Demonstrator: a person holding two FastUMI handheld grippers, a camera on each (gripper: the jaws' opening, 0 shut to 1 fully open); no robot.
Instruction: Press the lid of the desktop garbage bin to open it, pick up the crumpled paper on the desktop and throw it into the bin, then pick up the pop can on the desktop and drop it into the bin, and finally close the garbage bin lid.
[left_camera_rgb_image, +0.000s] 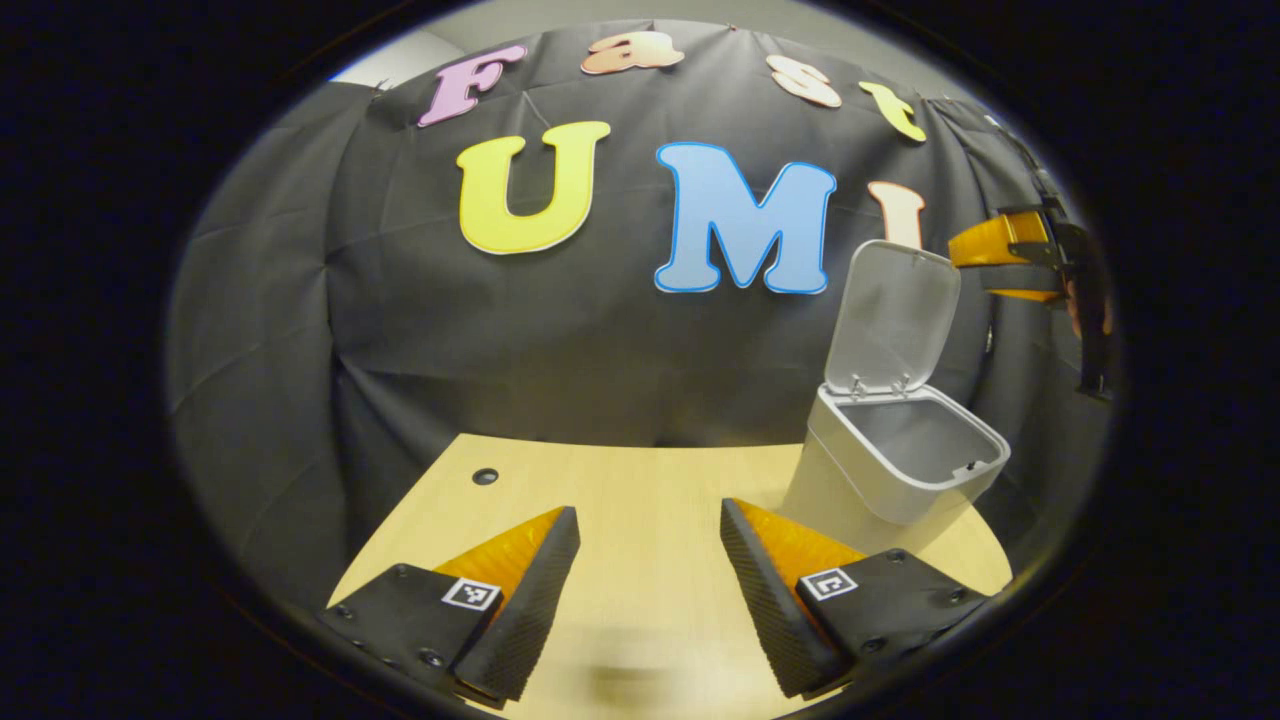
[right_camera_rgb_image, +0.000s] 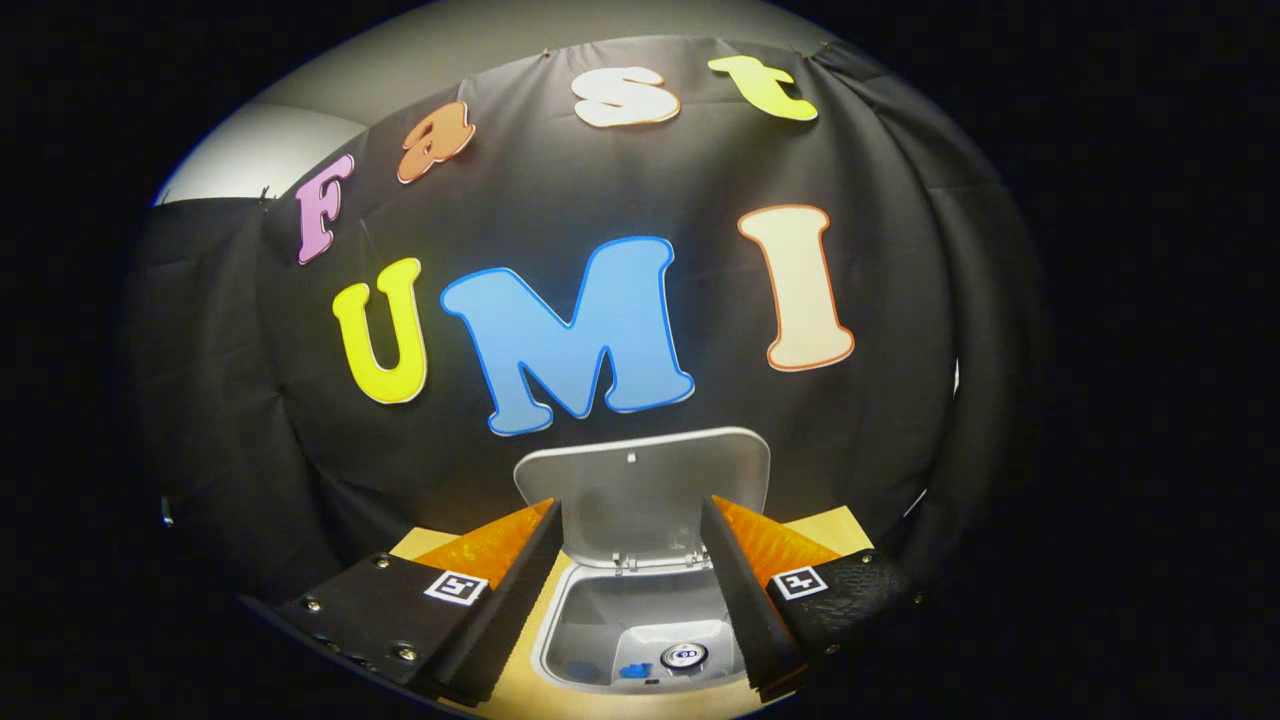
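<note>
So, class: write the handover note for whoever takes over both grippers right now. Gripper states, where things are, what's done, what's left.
Left gripper: open, holding nothing, low over the table.
Right gripper: open, holding nothing, above the bin.
Lid: raised upright.
Pop can: inside the bin, top showing. The crumpled paper can't be made out for certain in there.
Done: lid opened, can dropped in.
Left: close the lid.

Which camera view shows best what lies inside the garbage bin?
The right gripper view: it looks down into the open garbage bin, where the pop can stands. The left gripper view shows the bin from the side, its depths hidden.
</note>
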